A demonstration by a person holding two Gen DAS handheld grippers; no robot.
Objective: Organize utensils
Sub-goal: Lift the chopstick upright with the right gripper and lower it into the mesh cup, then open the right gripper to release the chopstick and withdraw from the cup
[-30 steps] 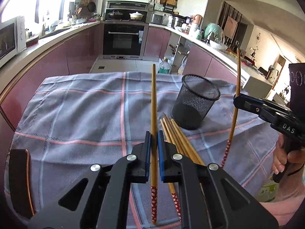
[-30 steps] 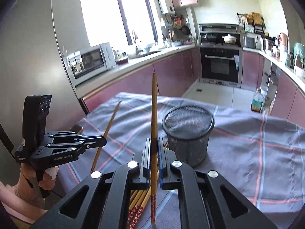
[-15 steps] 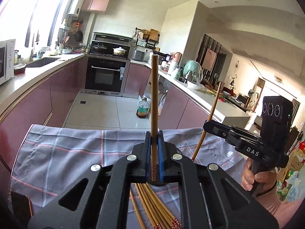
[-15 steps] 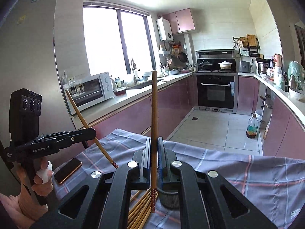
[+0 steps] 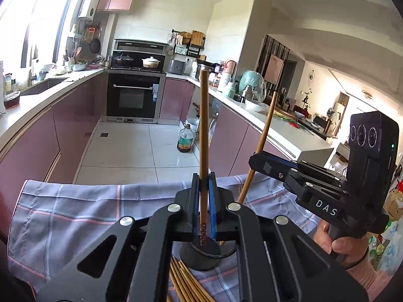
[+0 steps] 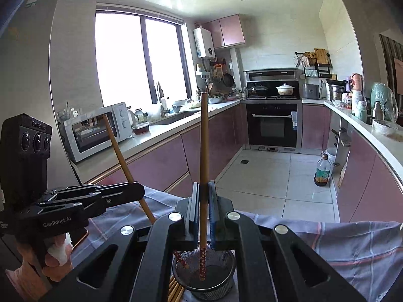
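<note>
Left wrist view puts your left gripper (image 5: 204, 201) clamped tight on one chopstick (image 5: 203, 136), held near its patterned lower end, the long axis running almost straight up out of the jaws. That decorated tip hangs just above the mouth of the black mesh cup (image 5: 201, 254), which sits directly below and slightly ahead of the jaws on the plaid cloth (image 5: 75, 216). Your right gripper (image 6: 203, 206) is likewise closed hard on a second chopstick (image 6: 203, 151), upright, and in the right wrist view its patterned end already reaches down inside the mesh cup's rim (image 6: 226, 271). So the right hand looks the nearer to a drop, while the left stick leans in at a slant from the side, its tip at the rim too. More chopsticks (image 5: 183, 284) lie flat on the cloth beside the cup, mostly cut off by the gripper body. You cannot see the cup's floor clearly, nor whether either tip touches it.
</note>
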